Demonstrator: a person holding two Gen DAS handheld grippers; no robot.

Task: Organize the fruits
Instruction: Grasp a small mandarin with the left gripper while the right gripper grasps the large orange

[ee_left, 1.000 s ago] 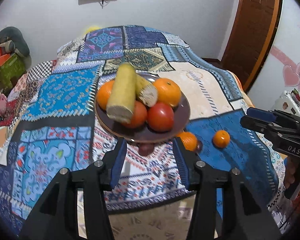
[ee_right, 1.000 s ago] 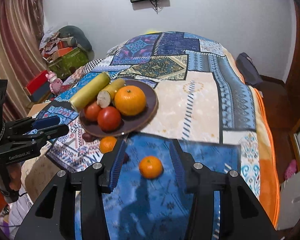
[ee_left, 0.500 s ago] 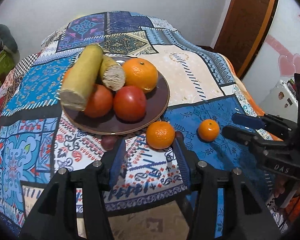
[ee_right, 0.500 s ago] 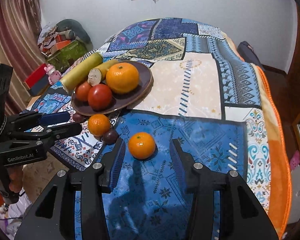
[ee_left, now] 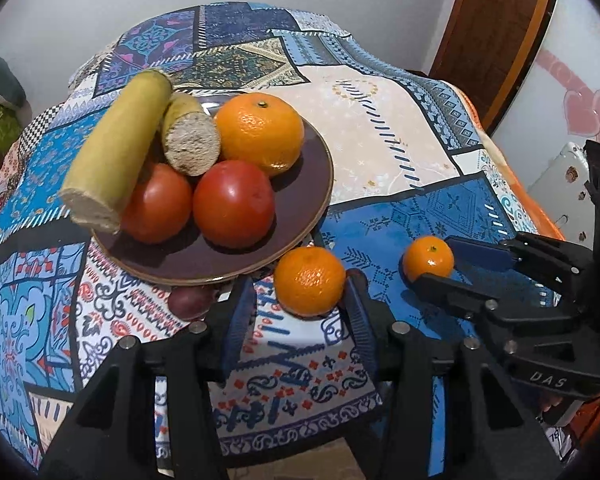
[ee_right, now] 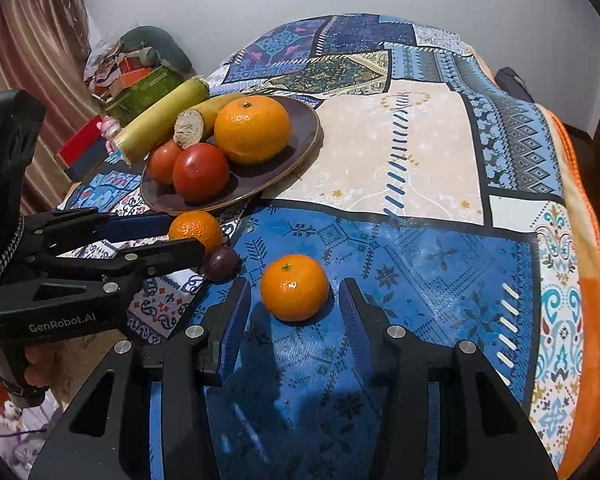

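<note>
A brown plate (ee_left: 300,216) (ee_right: 296,152) holds a big orange (ee_left: 260,132), two tomatoes (ee_left: 233,204) and two yellow-green cut stalks (ee_left: 120,152). On the quilt before it lie a mandarin (ee_left: 309,282) (ee_right: 196,230), a second mandarin (ee_left: 428,258) (ee_right: 294,287) and two dark purple fruits (ee_left: 190,303) (ee_right: 221,265). My left gripper (ee_left: 300,300) is open around the first mandarin, not closed on it. My right gripper (ee_right: 294,304) is open with the second mandarin between its fingertips.
The patchwork quilt (ee_right: 420,152) covers a rounded surface that drops off at the near and right edges. A wooden door (ee_left: 496,36) is at the right, clutter and boxes (ee_right: 140,76) at the left, and a wall behind.
Both grippers have moved forward and down. Each mandarin now sits between open fingers, and the plate looms larger in both views.
</note>
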